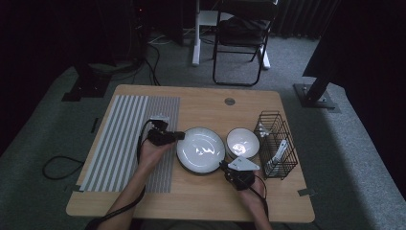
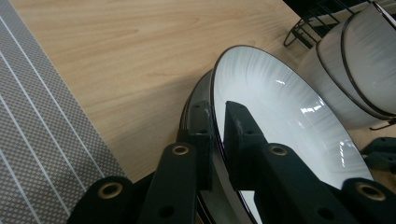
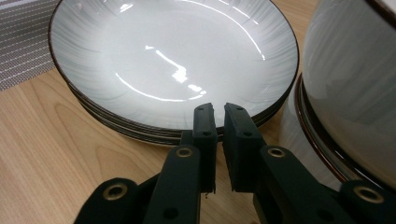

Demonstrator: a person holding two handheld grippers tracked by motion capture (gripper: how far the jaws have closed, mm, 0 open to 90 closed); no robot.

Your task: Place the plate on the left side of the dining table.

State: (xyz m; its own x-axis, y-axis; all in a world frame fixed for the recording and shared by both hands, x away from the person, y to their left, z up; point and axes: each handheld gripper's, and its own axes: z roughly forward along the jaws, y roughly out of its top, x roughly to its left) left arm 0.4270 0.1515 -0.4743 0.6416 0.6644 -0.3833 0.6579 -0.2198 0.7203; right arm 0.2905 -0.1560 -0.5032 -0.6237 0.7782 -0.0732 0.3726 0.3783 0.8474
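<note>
Two black handheld grippers work at a stack of shallow white dark-rimmed plates (image 1: pixel 201 149) in the middle of the light wooden table (image 1: pixel 201 103). Left gripper (image 2: pixel 218 119) straddles the top plate's rim, one jaw inside, one outside, nearly shut on it. Right gripper (image 3: pixel 216 116) sits at the stack's near edge, jaws almost together; whether they pinch a rim I cannot tell. Stacked white bowls (image 1: pixel 242 142) stand just beside, a black wire rack (image 1: pixel 276 143) further right, a grey striped mat (image 1: pixel 129 139) to the left.
</note>
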